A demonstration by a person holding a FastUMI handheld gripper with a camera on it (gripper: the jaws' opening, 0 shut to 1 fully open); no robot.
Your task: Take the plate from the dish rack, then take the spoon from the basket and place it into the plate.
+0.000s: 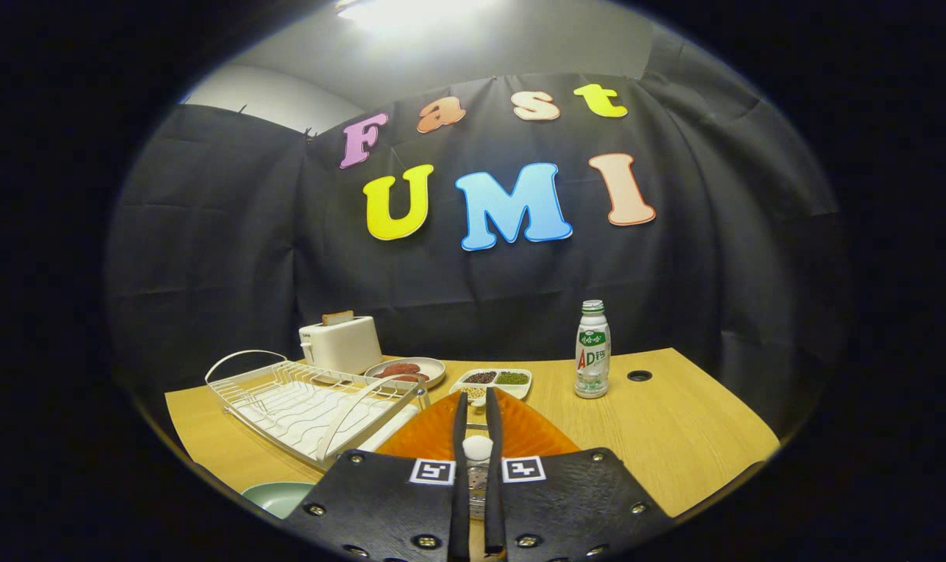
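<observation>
Tongs [477, 406] clamped on white spoon [477, 447], held above orange plate [520, 437].

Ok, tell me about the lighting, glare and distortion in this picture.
Gripper view: a ceiling light blows out to white glare overhead, while the table is evenly lit. Fisheye bending curves the table's edges and bows the dish rack. The bottle looks sharp. The gripper, its jaws nearly closed around a white spoon over the orange plate, sits close and looms large.
</observation>
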